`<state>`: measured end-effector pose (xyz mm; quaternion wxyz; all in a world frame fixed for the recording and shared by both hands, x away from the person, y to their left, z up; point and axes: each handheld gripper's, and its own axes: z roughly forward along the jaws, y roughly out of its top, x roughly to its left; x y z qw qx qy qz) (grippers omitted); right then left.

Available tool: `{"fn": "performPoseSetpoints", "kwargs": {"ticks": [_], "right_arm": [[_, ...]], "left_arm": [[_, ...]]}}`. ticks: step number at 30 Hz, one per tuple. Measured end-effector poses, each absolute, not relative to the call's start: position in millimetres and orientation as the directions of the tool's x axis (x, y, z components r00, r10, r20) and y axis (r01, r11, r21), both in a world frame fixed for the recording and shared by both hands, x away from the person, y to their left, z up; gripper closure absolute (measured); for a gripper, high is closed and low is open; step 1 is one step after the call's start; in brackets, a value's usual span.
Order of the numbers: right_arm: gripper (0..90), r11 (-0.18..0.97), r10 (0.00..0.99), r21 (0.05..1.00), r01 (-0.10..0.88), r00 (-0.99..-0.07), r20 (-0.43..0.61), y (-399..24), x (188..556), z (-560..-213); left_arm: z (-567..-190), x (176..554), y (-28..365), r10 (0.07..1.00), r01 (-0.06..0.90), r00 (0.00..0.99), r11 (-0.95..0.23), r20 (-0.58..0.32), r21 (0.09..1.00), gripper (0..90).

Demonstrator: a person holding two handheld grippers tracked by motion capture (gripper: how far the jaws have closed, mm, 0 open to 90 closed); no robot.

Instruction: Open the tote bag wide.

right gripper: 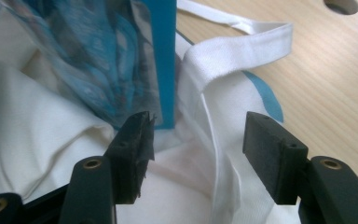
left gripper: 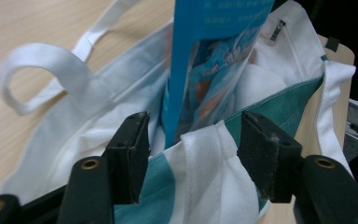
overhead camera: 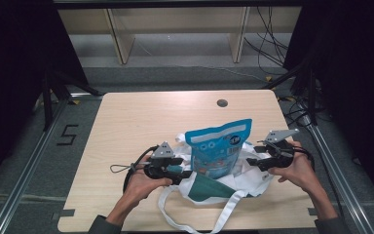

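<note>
Lower centre of the high view: a white tote bag (overhead camera: pixel 233 183) with a teal panel lies on the wooden table (overhead camera: pixel 136 117), and a blue snack pouch (overhead camera: pixel 218 148) stands upright in its mouth.

Pouch position: its lower part is inside the bag and its sealed top edge rises above the cloth; its long axis runs up the frame with a slight tilt.

Left gripper (overhead camera: pixel 182 173): at the left rim of the bag, pointing right toward the pouch. In the left gripper view its jaws stand apart with a fold of white and teal cloth (left gripper: pixel 205 186) between them, the pads not pressing on it.

Right gripper (overhead camera: pixel 259 163): at the right rim of the bag, pointing left toward the pouch. In the right gripper view its jaws are likewise spread, with white cloth (right gripper: pixel 205 154) and the pouch's lower corner (right gripper: pixel 165 93) ahead, nothing clamped.

Key relation: the pouch sits between the two grippers, which face each other across the bag; both look about equally near.

Handles: one white strap (overhead camera: pixel 168 204) loops toward the bottom edge of the table, another (right gripper: pixel 242 44) lies just beyond the right gripper.

Judgement: either gripper would need only a short inward reach to take the bag rim or the pouch.
</note>
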<state>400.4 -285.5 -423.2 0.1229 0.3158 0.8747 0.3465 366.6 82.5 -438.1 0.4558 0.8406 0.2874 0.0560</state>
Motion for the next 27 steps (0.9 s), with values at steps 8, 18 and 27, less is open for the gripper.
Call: {"fn": "performPoseSetpoints", "kwargs": {"ticks": [8,18,27], "right_arm": [[54.6,0.613,0.603,0.654,0.444,-0.797,-0.024,-271.0,424.2,-435.3],[85.9,0.563,0.662,0.679,0.472,-0.749,-0.030,-267.7,464.6,-442.9],[85.9,0.559,0.702,0.614,0.557,-0.713,0.008,-261.2,497.6,-484.7]], "left_arm": [[-468.8,367.3,69.1,0.467,0.376,0.880,-0.571,-0.088,0.730,51.8],[-488.6,344.4,77.7,0.383,0.294,0.924,-0.718,0.006,0.632,80.6],[-491.9,340.0,83.3,0.398,0.305,0.918,-0.710,0.004,0.634,81.5]]}}
